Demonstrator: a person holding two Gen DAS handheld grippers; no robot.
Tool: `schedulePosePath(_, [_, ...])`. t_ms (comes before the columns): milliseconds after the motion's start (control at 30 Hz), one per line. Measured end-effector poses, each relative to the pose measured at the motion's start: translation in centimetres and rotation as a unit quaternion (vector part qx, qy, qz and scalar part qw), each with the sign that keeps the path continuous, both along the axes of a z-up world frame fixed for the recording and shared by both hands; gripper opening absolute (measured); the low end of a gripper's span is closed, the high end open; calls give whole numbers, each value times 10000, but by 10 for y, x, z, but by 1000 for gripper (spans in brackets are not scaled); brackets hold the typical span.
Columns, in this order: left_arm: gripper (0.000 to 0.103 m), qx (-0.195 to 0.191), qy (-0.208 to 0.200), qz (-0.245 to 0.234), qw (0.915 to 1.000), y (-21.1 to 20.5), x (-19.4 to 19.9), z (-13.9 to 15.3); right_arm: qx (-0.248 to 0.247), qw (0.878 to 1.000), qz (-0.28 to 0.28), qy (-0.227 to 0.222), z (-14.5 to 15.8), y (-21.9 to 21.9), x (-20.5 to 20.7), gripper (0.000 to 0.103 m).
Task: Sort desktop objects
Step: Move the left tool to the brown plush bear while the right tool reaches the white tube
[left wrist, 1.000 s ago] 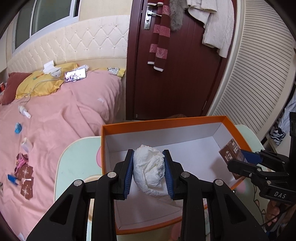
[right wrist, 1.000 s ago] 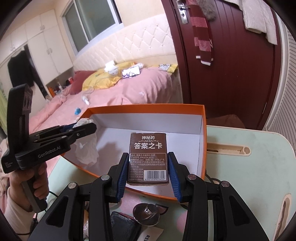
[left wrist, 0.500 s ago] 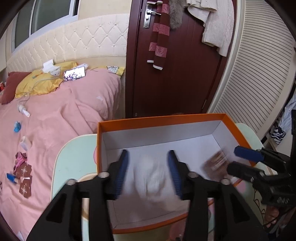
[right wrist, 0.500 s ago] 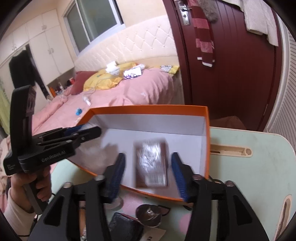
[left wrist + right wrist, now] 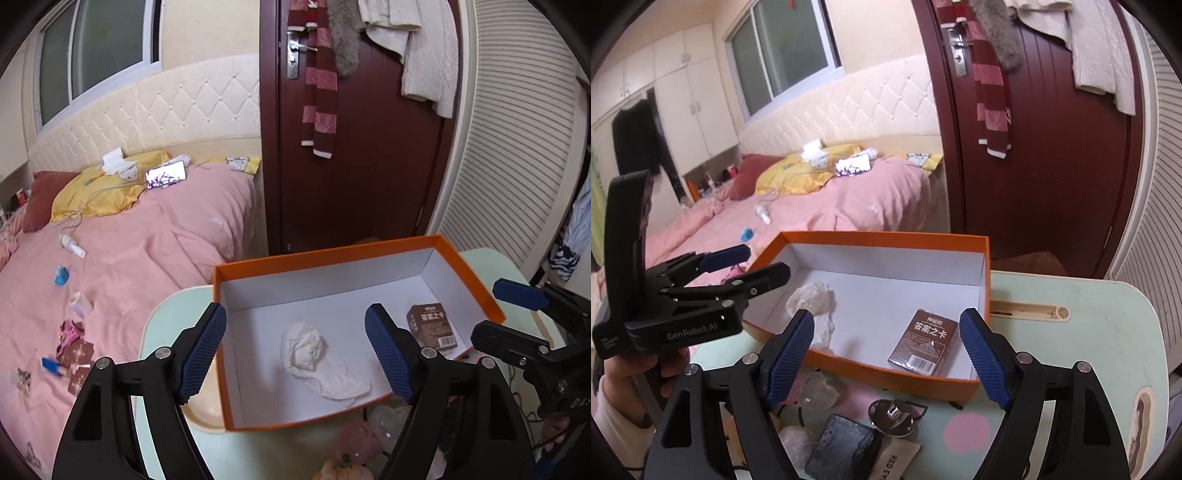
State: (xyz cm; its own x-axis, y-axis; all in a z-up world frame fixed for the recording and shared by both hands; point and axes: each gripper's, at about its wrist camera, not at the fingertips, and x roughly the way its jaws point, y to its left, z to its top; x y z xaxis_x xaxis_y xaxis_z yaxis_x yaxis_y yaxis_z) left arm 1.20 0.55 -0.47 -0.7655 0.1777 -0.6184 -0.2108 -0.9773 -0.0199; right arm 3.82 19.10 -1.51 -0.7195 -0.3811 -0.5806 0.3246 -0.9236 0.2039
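Tissue (image 5: 303, 345), crumpled and feather-light, lies loose in the orange box (image 5: 332, 254) beside the stiff brown card pack (image 5: 923, 343). Both jaws have just been opening: left gripper (image 5: 295, 354) and right gripper (image 5: 886, 358) gape wide, empty. Pinch that pack across its flat sides.

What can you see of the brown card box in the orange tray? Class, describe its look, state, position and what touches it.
The brown card box is a small, closed rectangular carton, seemingly printed cardboard, with white Chinese characters on top and a white barcode label on its near end. It lies flat on the white floor of the orange tray, near the right wall, apart from the crumpled white tissue. Only the floor touches it; the right gripper stands open, clear of it.
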Motion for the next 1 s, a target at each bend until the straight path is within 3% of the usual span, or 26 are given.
schedulePosePath(233, [78, 4, 285, 85, 9996, -13, 38, 30, -25, 9997, -98, 232, 20, 11, 26, 81])
schedulePosePath(400, [78, 4, 198, 191, 9996, -28, 69, 35, 46, 9992, -218, 335, 27, 21, 54, 81])
schedulePosePath(533, [78, 72, 6, 256, 9996, -39, 91, 22, 169, 9992, -308, 170, 15, 29, 75, 81])
schedulePosePath(733, [78, 571, -419, 175, 9973, -50, 111, -23, 303, 9982, -341, -377, -23, 31, 95, 81])
schedulePosePath(1000, [78, 499, -673, -222, 9962, -23, 115, -50, 418, 9967, -85, -690, -51, 13, 103, 81])
